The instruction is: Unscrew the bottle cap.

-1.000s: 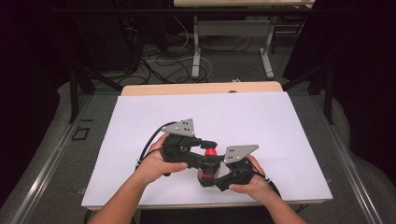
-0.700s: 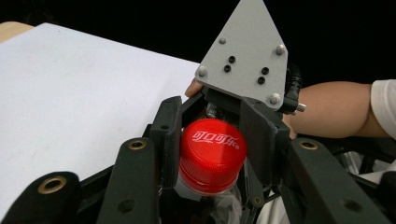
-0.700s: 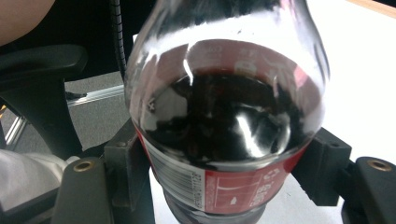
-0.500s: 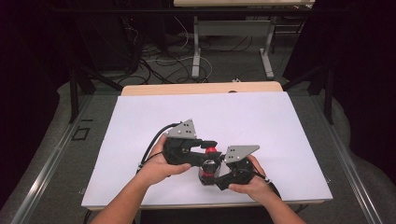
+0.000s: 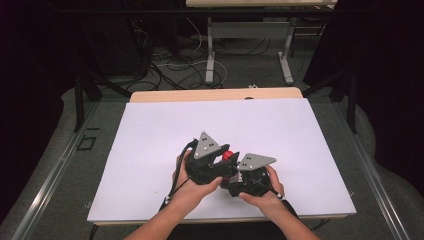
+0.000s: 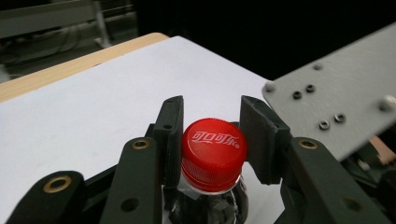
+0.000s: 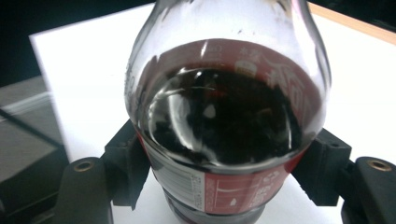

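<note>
Cola bottle (image 7: 224, 135) stands upright near the front edge of the white tabletop (image 5: 150, 140), between both hands; dark liquid inside, red cap (image 6: 214, 151) still seated on the neck. Right claw (image 7: 224, 186) is clamped around the labelled lower body, pads on both sides. Left claw (image 6: 212, 140) straddles the cap: the one pad looks to touch the knurled skirt, the other shows a slight gap, so I'd call it closing, not yet clenched. Step reads as uncapping. To do it well: squeeze the left pads square on the ribbed skirt, not the smooth top rim, before twisting; keep the twist axis in line with the neck; hold the right grip firm but don't crush the body or cola spurts out. Base should stay flat on the tabletop as reaction.
</note>
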Demonstrator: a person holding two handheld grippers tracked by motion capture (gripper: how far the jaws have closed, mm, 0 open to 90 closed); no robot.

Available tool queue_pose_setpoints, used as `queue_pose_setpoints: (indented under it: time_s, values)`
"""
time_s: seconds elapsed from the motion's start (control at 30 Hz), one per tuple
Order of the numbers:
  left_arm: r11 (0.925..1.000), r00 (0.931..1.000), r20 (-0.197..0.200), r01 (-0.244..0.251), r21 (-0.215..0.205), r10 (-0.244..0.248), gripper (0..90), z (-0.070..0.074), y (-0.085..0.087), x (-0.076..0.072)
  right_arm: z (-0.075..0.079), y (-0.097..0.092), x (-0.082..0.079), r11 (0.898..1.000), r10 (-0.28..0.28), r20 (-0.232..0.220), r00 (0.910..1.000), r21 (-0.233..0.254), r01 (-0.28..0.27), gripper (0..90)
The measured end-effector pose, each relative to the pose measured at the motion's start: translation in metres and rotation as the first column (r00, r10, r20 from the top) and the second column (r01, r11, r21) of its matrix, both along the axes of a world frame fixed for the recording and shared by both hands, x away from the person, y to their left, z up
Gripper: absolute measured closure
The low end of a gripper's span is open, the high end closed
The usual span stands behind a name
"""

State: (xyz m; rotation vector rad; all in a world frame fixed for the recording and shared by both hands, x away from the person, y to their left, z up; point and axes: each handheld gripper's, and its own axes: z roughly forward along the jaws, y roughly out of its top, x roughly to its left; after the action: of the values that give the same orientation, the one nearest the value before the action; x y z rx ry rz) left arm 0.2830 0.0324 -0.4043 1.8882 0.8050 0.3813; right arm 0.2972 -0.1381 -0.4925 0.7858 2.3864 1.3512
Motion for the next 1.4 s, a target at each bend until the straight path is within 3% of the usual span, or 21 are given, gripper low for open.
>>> queue_pose_setpoints:
  time_s: [0.13, 0.27, 0.3, 0.37, 0.47, 0.57, 0.6, 0.73, 0.77, 0.8, 0.9, 0.93, 1.0, 1.03, 1.07, 1.13, 1.17, 1.3, 1.33, 1.37, 1.4]
  values:
    - [0.9991, 0.9991, 0.0, 0.043, 0.007, -0.043, 59.1, 0.002, 0.001, 0.003, -0.002, -0.004, 0.003, 0.998, 0.046, -0.016, 0.9988, 0.049, -0.045, 28.9]
    - [0.9784, 0.9783, -0.008, 0.207, -0.004, -0.207, 47.1, 0.009, 0.008, 0.008, 0.001, -0.006, 0.002, 0.987, 0.145, -0.03, 0.989, 0.079, -0.142, 28.9]
    - [0.9698, 0.9695, -0.023, 0.244, 0.001, -0.244, 44.3, 0.011, 0.011, 0.011, 0.002, -0.006, 0.002, 0.983, 0.164, -0.019, 0.9862, 0.088, -0.162, 28.9]
    - [0.9523, 0.9524, -0.022, 0.303, -0.036, -0.304, 42.0, 0.016, 0.019, 0.014, 0.003, -0.006, 0.001, 0.974, 0.204, -0.031, 0.9784, 0.106, -0.2, 28.9]
    - [0.911, 0.9109, -0.027, 0.411, -0.039, -0.412, 40.9, 0.022, 0.03, 0.018, 0.004, -0.005, -0.001, 0.964, 0.248, -0.027, 0.9684, 0.107, -0.244, 28.9]
    - [0.8609, 0.8607, -0.029, 0.507, -0.045, -0.508, 43.5, 0.022, 0.037, 0.022, 0.005, -0.005, -0.002, 0.953, 0.289, -0.026, 0.9569, 0.104, -0.285, 28.9]
    - [0.8609, 0.8607, -0.029, 0.507, -0.045, -0.508, 45.9, 0.022, 0.037, 0.022, 0.005, -0.005, -0.002, 0.948, 0.305, -0.025, 0.9519, 0.107, -0.301, 28.9]
    - [0.8179, 0.8167, -0.053, 0.571, -0.073, -0.575, 48.1, 0.012, 0.041, 0.029, 0.006, -0.006, -0.004, 0.928, 0.36, -0.024, 0.9327, 0.111, -0.355, 28.9]
    - [0.8056, 0.8044, -0.055, 0.587, -0.079, -0.592, 48.8, 0.01, 0.042, 0.029, 0.006, -0.005, -0.004, 0.928, 0.36, -0.022, 0.9326, 0.113, -0.356, 28.9]
    - [0.7982, 0.7967, -0.057, 0.597, -0.082, -0.602, 49.5, 0.009, 0.042, 0.029, 0.006, -0.005, -0.004, 0.922, 0.374, -0.017, 0.9273, 0.111, -0.37, 28.9]
    - [0.7937, 0.7903, -0.079, 0.601, -0.096, -0.608, 60.2, 0.008, 0.041, 0.028, 0.006, -0.004, -0.005, 0.918, 0.386, -0.017, 0.9225, 0.106, -0.382, 28.9]
    - [0.7937, 0.7903, -0.079, 0.601, -0.096, -0.608, 60.4, 0.008, 0.041, 0.028, 0.006, -0.004, -0.005, 0.918, 0.386, -0.017, 0.9225, 0.106, -0.382, 28.9]
    - [0.809, 0.8057, -0.075, 0.583, -0.075, -0.588, 60.7, 0.009, 0.04, 0.027, 0.005, -0.003, -0.005, 0.918, 0.387, -0.023, 0.9218, 0.105, -0.383, 28.9]
    - [0.809, 0.8057, -0.075, 0.583, -0.075, -0.588, 60.9, 0.009, 0.04, 0.027, 0.005, -0.003, -0.005, 0.918, 0.387, -0.023, 0.9218, 0.105, -0.383, 28.9]
    - [0.827, 0.8253, -0.055, 0.559, -0.056, -0.562, 61.1, 0.009, 0.039, 0.026, 0.005, -0.004, -0.004, 0.926, 0.367, -0.017, 0.9301, 0.101, -0.364, 29.0]
    - [0.8542, 0.8534, -0.04, 0.518, -0.041, -0.52, 61.2, 0.01, 0.038, 0.024, 0.006, -0.006, -0.002, 0.933, 0.349, -0.022, 0.9367, 0.099, -0.346, 29.0]
    - [0.8697, 0.8693, -0.03, 0.492, -0.035, -0.493, 61.3, 0.01, 0.037, 0.022, 0.006, -0.006, -0.002, 0.942, 0.322, -0.016, 0.9468, 0.102, -0.318, 29.0]
    - [0.939, 0.939, 0.009, 0.344, 0.003, -0.344, 61.4, 0.009, 0.025, 0.012, 0.007, -0.007, -0.001, 0.967, 0.241, -0.009, 0.9705, 0.085, -0.24, 29.0]
    - [0.939, 0.939, 0.009, 0.344, 0.003, -0.344, 61.4, 0.009, 0.025, 0.012, 0.007, -0.007, -0.001, 0.973, 0.215, -0.012, 0.9765, 0.083, -0.214, 29.0]
    - [0.9691, 0.9688, 0.022, 0.247, 0.003, -0.247, 61.4, 0.007, 0.018, 0.005, 0.007, -0.007, -0.001, 0.978, 0.193, -0.02, 0.981, 0.079, -0.191, 29.0]
    - [0.9806, 0.9803, 0.023, 0.196, 0.006, -0.196, 61.4, 0.006, 0.015, 0.002, 0.006, -0.007, -0.001, 0.983, 0.171, -0.023, 0.985, 0.075, -0.169, 29.0]
